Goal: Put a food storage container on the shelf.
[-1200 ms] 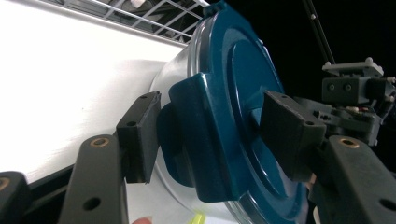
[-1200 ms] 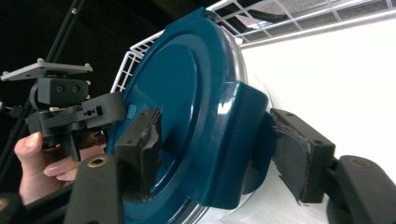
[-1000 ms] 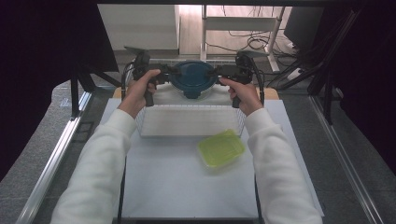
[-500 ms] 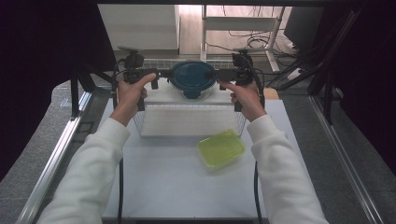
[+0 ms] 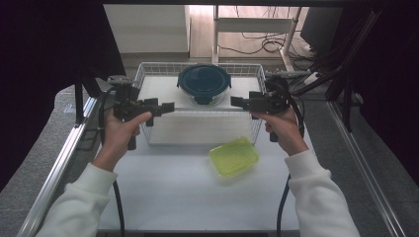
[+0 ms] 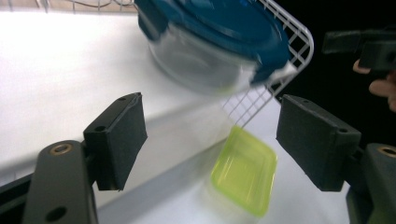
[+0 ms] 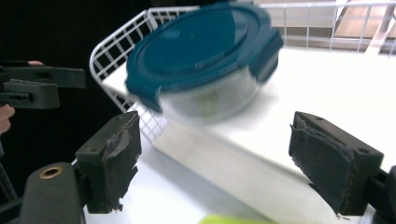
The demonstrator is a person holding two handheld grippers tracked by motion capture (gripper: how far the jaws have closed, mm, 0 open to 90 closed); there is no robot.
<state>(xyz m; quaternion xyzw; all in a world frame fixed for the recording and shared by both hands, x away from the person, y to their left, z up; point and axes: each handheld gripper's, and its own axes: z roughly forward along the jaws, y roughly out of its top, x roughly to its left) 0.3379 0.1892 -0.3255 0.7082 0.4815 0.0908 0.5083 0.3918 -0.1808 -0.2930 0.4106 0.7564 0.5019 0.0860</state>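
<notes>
Round container [image 5: 204, 84] with blue lid sits inside wire basket [image 5: 148, 74] at far side of desk [image 5: 168, 197]. Left gripper [image 5: 169, 106] at basket's left edge, right gripper [image 5: 235, 101] at its right edge, tips facing each other, container between and slightly beyond them, untouched. Both grippers open, nothing between jaws; left jaws just narrowed slightly. Green tub [image 5: 233, 156] on desk, just in front of basket, nearer right gripper.

**Motion blur and frame edges obscure container**

The blue-lidded container [image 6: 210, 42] smears with blur in the left gripper view, its top cut by the frame. In the right gripper view, the green lid [image 7: 224, 219] is cropped to a sliver at the bottom edge.
</notes>
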